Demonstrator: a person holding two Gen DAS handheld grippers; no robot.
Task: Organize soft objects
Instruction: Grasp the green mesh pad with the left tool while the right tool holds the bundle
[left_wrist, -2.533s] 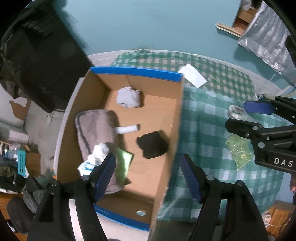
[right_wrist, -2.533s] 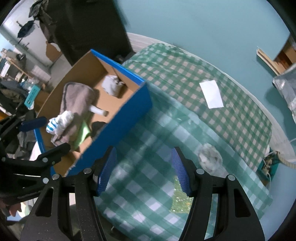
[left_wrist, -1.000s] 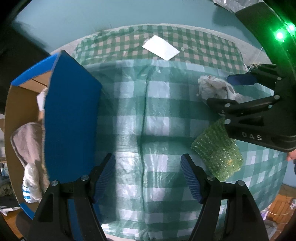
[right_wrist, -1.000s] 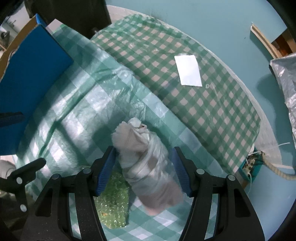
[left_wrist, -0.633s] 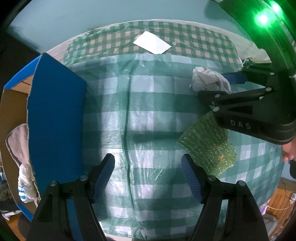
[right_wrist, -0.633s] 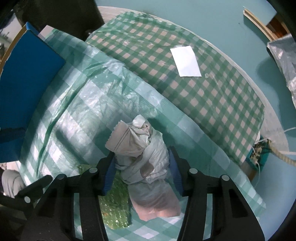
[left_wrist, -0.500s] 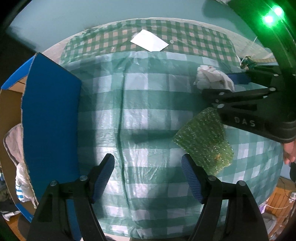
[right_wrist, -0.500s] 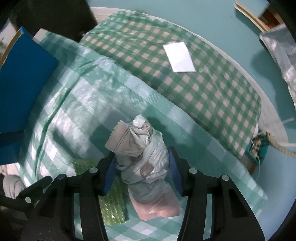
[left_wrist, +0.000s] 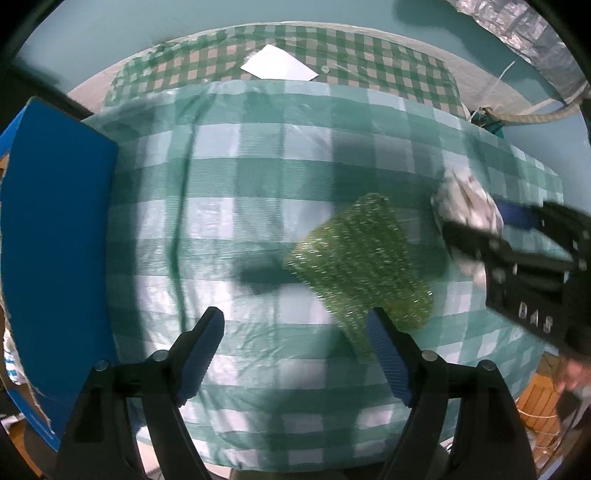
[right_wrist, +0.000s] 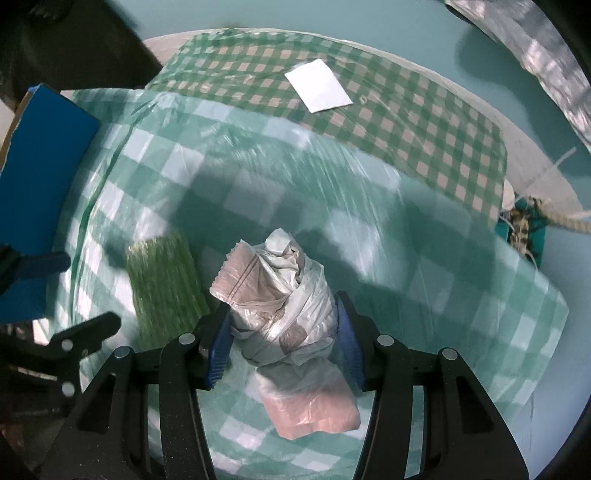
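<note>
right gripper (right_wrist: 282, 341) pinching plastic-wrapped bundle (right_wrist: 280, 295) mid-body: soft, light, slippery film. left gripper (left_wrist: 295, 350) spread; green scrubber (left_wrist: 360, 258) at 1 o'clock.

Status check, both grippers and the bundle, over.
Right gripper shut on plastic bundle. Left gripper open, empty, above the tablecloth. Green scrubber beside left gripper. Box far left.

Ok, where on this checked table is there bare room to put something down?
The widest bare stretch of the tablecloth lies between the blue box and the green scrubber. More is free behind, toward the white paper. It is crowded where the right gripper clamps the plastic bundle beside the scrubber.
</note>
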